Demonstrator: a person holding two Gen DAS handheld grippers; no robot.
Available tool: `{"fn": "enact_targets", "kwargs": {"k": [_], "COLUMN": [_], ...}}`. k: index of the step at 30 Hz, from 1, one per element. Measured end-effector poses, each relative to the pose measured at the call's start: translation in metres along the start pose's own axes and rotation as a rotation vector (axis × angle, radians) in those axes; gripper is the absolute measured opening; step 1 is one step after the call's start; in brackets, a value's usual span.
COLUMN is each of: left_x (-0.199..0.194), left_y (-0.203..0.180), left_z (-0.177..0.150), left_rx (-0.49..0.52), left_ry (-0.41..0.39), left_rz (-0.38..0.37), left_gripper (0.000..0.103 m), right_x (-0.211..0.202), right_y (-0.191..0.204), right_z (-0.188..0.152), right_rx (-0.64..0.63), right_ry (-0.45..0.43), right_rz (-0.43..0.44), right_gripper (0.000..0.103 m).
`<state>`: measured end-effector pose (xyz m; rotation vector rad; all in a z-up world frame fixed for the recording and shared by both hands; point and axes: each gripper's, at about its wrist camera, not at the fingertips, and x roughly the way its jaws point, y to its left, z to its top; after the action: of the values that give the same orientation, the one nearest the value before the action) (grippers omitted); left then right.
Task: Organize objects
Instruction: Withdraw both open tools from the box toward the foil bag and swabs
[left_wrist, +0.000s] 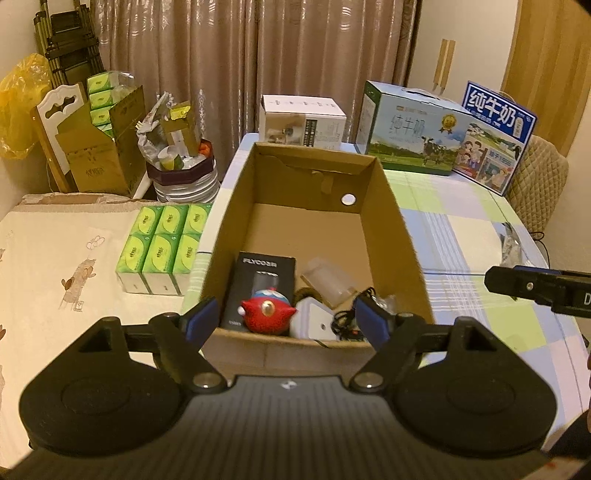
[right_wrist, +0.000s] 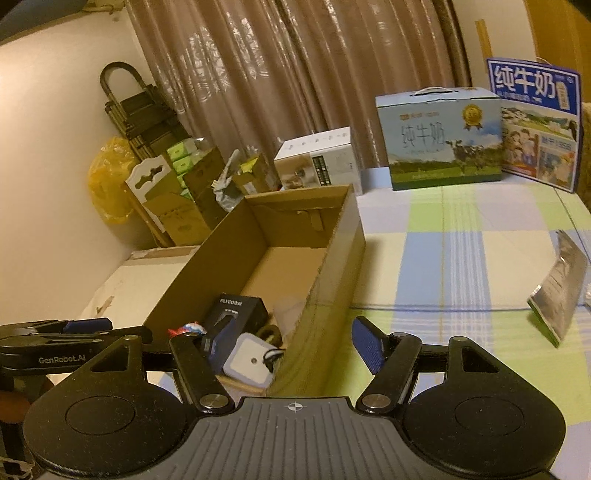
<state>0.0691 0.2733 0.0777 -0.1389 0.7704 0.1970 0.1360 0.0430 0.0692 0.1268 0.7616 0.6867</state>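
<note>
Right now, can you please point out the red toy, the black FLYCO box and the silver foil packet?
red toy (left_wrist: 267, 314): left wrist view, on its round red body.
black FLYCO box (left_wrist: 262, 280): left wrist view, on its top face.
silver foil packet (right_wrist: 561, 291): right wrist view, on its printed front.

Two milk cartons (left_wrist: 413, 129), one cardboard box (left_wrist: 317, 236).

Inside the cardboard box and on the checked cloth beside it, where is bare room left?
The far half of the cardboard box, beyond the black Flyco box, is bare floor. Its near end is crowded: red toy, white adapter, cables. The checked tablecloth is free between the box's right wall, the milk cartons and the foil pouch.
</note>
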Motion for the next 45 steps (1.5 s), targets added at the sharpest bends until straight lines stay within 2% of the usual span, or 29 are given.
{"fn": "enact_targets", "kwargs": {"k": [13, 19, 24, 32, 37, 45], "left_x": [-0.028, -0.035, -0.039, -0.026, -0.011, 0.028], "left_y": [-0.045, -0.069, -0.09, -0.14, -0.179, -0.244], "left_z": [-0.014, -0.014, -0.013, -0.005, 0.003, 0.018], "left_rx": [0.038, 0.063, 0.073, 0.143, 0.202, 0.31], "left_ry": [-0.018, -0.032, -0.044, -0.042, -0.022, 0.024], "left_rz": [-0.042, -0.071, -0.108, -0.181, -0.238, -0.3], "left_gripper": [0.087, 0.094, 0.102, 0.102, 0.102, 0.102], "right_x": [-0.058, -0.085, -0.112, -0.161, -0.178, -0.164], "right_y": [-0.025, -0.046, -0.072, -0.138, -0.181, -0.233], "right_z": [-0.012, -0.018, -0.024, -0.032, -0.035, -0.029], "right_rx": [0.043, 0.075, 0.101, 0.18, 0.194, 0.068], "right_ry": [-0.045, -0.071, -0.106, -0.154, -0.135, -0.039], "right_rz": [-0.052, -0.095, -0.155, -0.289, -0.357, -0.392], "right_gripper": [0.066, 0.066, 0.066, 0.066, 0.066, 0.066]}}
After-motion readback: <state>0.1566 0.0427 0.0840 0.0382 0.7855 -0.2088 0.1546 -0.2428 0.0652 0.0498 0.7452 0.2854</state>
